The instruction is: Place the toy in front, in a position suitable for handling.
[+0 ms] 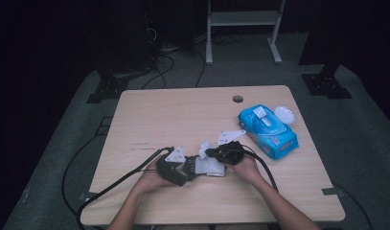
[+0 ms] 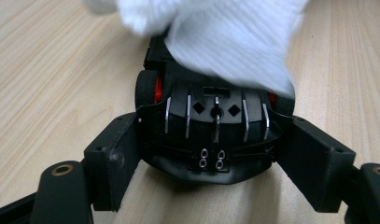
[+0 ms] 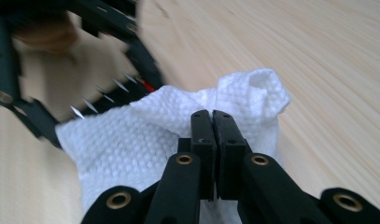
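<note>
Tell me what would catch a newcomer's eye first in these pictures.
First, the black toy car clamped between the left gripper near the table's front edge, with red showing at its wheels. Draped over it is a white wet wipe, pinched by the shut right gripper. Off to the right lies a bright blue wipes pack with its lid flipped open.
</note>
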Action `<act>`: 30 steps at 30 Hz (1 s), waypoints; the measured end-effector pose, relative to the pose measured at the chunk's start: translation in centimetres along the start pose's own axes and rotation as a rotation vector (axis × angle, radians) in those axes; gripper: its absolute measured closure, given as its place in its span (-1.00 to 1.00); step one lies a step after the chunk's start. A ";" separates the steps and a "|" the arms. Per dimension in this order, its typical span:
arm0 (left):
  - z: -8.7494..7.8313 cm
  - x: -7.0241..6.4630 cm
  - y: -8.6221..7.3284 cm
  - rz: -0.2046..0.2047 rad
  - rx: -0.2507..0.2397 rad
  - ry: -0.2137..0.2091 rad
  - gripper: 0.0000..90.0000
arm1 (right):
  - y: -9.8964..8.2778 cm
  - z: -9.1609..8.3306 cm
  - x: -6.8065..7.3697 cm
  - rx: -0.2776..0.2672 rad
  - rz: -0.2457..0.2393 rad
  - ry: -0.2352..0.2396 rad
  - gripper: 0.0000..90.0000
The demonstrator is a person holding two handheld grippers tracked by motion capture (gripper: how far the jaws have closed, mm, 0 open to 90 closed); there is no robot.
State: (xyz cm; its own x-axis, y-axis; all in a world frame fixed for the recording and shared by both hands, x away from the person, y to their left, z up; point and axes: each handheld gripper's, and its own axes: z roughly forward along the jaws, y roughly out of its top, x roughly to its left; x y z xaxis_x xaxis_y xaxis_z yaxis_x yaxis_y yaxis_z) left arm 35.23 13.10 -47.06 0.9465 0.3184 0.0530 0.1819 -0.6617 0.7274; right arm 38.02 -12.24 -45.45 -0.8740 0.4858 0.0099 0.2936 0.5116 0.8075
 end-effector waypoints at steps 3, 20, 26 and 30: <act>0.0 0.0 0.0 -0.002 -0.002 -0.001 -0.47 | -1.2 -1.1 -0.9 0.004 0.022 -0.027 0.95; 0.0 0.0 0.0 0.006 -0.003 0.000 -0.47 | -1.9 -1.8 2.3 -0.002 -0.012 0.079 0.95; 0.0 -0.1 0.0 0.009 -0.010 0.001 -0.47 | 0.8 0.6 2.9 -0.022 -0.036 0.099 0.95; 0.0 -0.1 0.0 0.014 -0.003 0.005 -0.47 | 1.4 1.2 2.2 -0.012 -0.025 0.072 0.95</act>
State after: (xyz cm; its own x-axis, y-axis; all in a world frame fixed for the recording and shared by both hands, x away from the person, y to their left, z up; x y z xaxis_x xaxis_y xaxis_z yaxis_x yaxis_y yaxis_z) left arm 35.15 13.08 -47.06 0.9476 0.3122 0.0670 0.1675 -0.6645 0.7283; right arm 37.01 -9.60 -45.02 -0.9068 0.4204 0.0318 0.2671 0.5145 0.8148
